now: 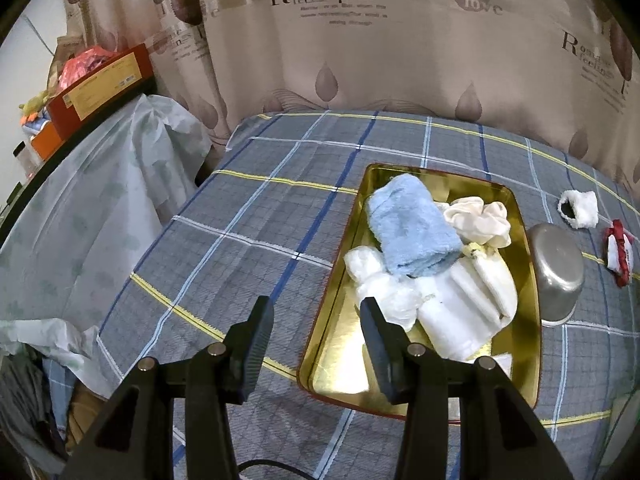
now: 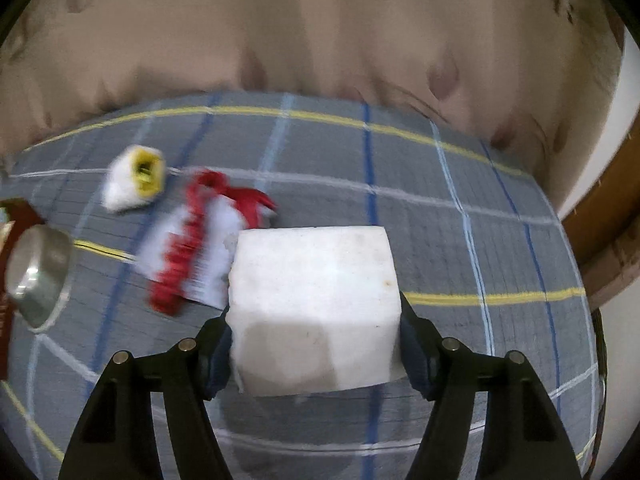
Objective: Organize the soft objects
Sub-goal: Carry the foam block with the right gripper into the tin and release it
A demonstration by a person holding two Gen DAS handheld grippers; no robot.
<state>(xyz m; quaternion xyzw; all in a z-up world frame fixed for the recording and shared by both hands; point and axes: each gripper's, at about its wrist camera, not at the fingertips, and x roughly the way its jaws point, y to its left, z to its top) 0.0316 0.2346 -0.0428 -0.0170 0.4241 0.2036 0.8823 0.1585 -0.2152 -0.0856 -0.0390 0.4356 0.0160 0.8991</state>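
Note:
In the left wrist view a gold tray [image 1: 340, 368] on the plaid bed holds a folded blue towel [image 1: 412, 224], a cream scrunchie [image 1: 480, 216], white cloths [image 1: 460, 308] and clear plastic wraps [image 1: 380, 292]. My left gripper [image 1: 316, 344] is open and empty, hovering over the tray's near left edge. In the right wrist view my right gripper [image 2: 316, 348] is shut on a white foam block [image 2: 316, 304], held above the bed. A red-and-white frilly band [image 2: 192, 252] and a white-and-yellow band [image 2: 136, 178] lie to its left.
A steel bowl [image 1: 556, 272] lies upside down right of the tray; it also shows in the right wrist view [image 2: 40, 272]. A white band [image 1: 580, 208] and the red-white band [image 1: 618, 252] lie further right. A covered table with boxes [image 1: 100, 84] stands left. A curtain [image 1: 360, 40] hangs behind.

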